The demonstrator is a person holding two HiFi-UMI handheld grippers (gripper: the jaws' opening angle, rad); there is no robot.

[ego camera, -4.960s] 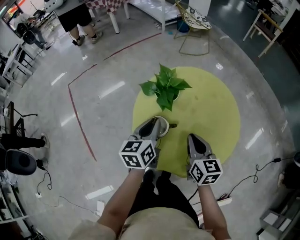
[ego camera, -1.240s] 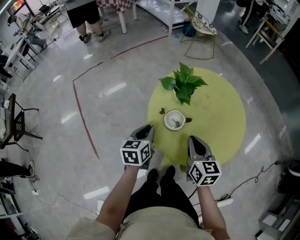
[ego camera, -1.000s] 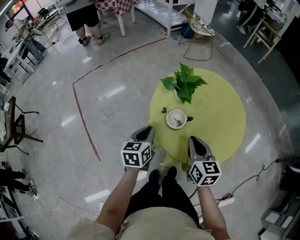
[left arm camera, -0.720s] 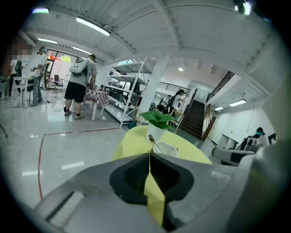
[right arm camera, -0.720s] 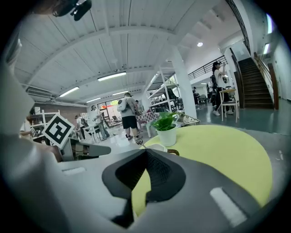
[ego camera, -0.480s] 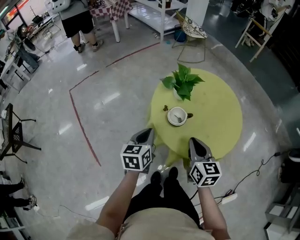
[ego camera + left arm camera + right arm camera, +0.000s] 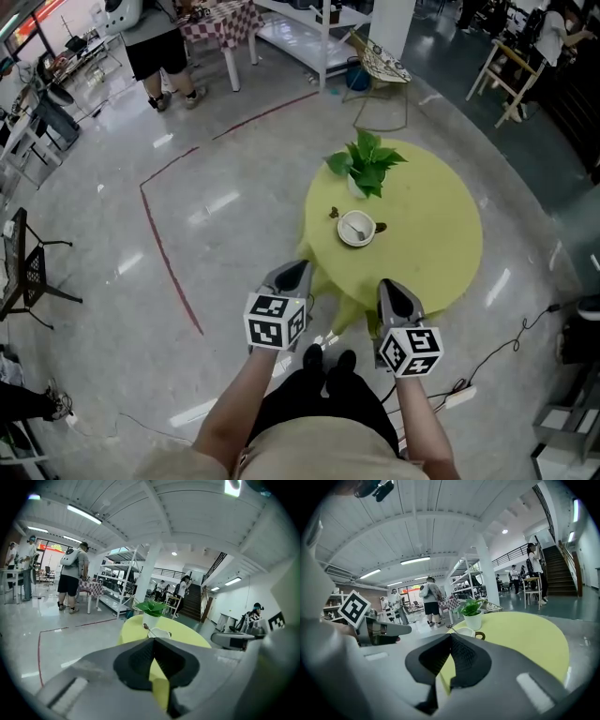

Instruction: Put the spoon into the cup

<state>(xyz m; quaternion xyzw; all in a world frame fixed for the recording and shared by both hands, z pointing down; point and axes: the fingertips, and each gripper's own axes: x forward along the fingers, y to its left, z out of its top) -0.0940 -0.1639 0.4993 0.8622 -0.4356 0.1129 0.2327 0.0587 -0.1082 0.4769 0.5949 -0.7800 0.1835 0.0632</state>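
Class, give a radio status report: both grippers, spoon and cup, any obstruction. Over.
Left gripper shut, empty; right gripper shut, empty. Spoon in cup on yellow table. Plant beside cup, nothing in the way.

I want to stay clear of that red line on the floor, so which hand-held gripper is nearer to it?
Left. The left hand-held gripper hangs by the yellow table's near-left edge, with the red line off to its left. The right hand-held gripper sits farther right, beyond the left one.
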